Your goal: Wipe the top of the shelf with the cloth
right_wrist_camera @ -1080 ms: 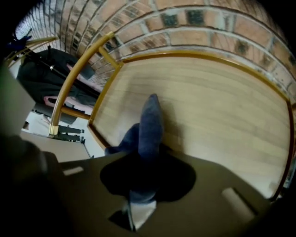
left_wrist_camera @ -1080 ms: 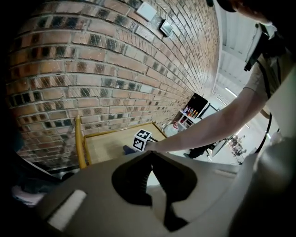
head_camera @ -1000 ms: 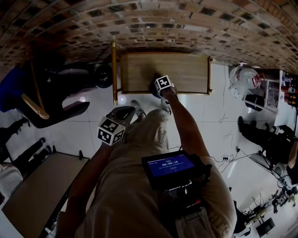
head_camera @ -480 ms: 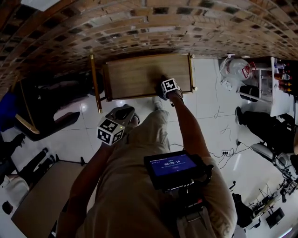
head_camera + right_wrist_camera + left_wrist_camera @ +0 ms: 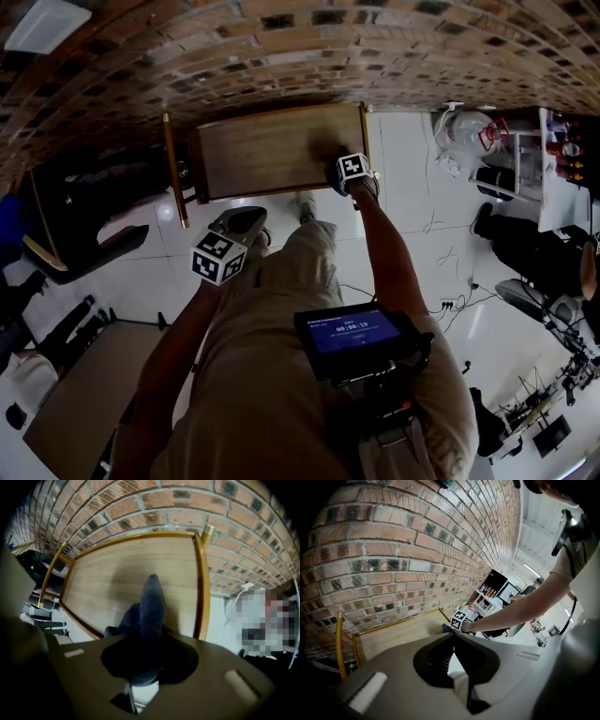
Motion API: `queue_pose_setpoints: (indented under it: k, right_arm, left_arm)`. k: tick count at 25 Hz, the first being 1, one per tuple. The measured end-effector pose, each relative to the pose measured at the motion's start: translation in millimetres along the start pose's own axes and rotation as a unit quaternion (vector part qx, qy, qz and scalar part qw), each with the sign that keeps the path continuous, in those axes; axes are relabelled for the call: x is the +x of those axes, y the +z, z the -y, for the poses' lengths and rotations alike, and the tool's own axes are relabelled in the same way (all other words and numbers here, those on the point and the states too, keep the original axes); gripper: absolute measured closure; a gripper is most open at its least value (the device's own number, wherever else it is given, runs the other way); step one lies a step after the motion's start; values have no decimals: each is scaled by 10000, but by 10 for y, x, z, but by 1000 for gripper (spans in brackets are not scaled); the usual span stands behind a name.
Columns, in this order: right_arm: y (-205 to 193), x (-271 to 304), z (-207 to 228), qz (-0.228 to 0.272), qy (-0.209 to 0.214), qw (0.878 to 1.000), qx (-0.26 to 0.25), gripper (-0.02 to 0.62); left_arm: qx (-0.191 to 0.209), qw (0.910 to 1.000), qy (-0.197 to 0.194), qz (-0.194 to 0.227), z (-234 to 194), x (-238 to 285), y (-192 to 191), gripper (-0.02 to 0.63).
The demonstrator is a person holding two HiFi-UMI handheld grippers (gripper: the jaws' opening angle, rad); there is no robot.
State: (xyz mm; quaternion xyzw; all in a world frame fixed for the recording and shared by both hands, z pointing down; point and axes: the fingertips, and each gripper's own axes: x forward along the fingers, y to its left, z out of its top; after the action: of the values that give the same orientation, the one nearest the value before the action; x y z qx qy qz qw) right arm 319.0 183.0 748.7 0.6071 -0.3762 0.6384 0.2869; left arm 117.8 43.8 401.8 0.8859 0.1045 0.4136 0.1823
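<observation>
The wooden shelf top [image 5: 262,150], framed by a brass rail, stands against the brick wall. My right gripper [image 5: 343,176] is at its front right corner, shut on a dark blue cloth [image 5: 151,604]. The cloth hangs forward out of the jaws and lies on the wood [image 5: 117,578] close to the right rail. My left gripper [image 5: 234,234] is held in the air near the person's waist, well short of the shelf. Its jaws [image 5: 453,635] are shut with nothing between them. From the left gripper view I see the shelf [image 5: 403,637] and the right gripper's marker cube [image 5: 458,619].
A brick wall [image 5: 309,56] backs the shelf. A black chair [image 5: 89,234] is at the left, and a wooden table [image 5: 75,403] at the lower left. A white rack with bottles [image 5: 558,159], a bag [image 5: 469,136] and floor cables [image 5: 450,309] are at the right.
My right gripper has slid the cloth rightwards along the shelf top, from about the middle of the front to the right end. The left gripper has hardly moved.
</observation>
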Motion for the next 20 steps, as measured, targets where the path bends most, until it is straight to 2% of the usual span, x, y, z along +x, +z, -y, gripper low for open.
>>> queue_pose_setpoints:
  k: [4, 9, 13, 17, 20]
  right_arm:
    - [-12, 23, 107, 108, 83, 9999, 25, 511]
    - [-51, -81, 224, 164, -120, 9998, 77, 511]
    - [32, -271, 198, 694, -100, 9975, -77, 511]
    - [-3, -640, -9, 1287, 387, 9909, 61, 511]
    - [-97, -940, -280, 1714, 585, 9835, 17, 511]
  left_arm:
    - [-63, 9999, 116, -8, 31, 35, -15, 603]
    - [-216, 9993, 317, 22, 9, 27, -100, 603]
    - [-288, 9983, 494, 89, -28, -17, -234, 603]
    - [-419, 9965, 665, 277, -109, -120, -411, 603]
    - [-494, 9945, 815, 442, -210, -334, -633, 603]
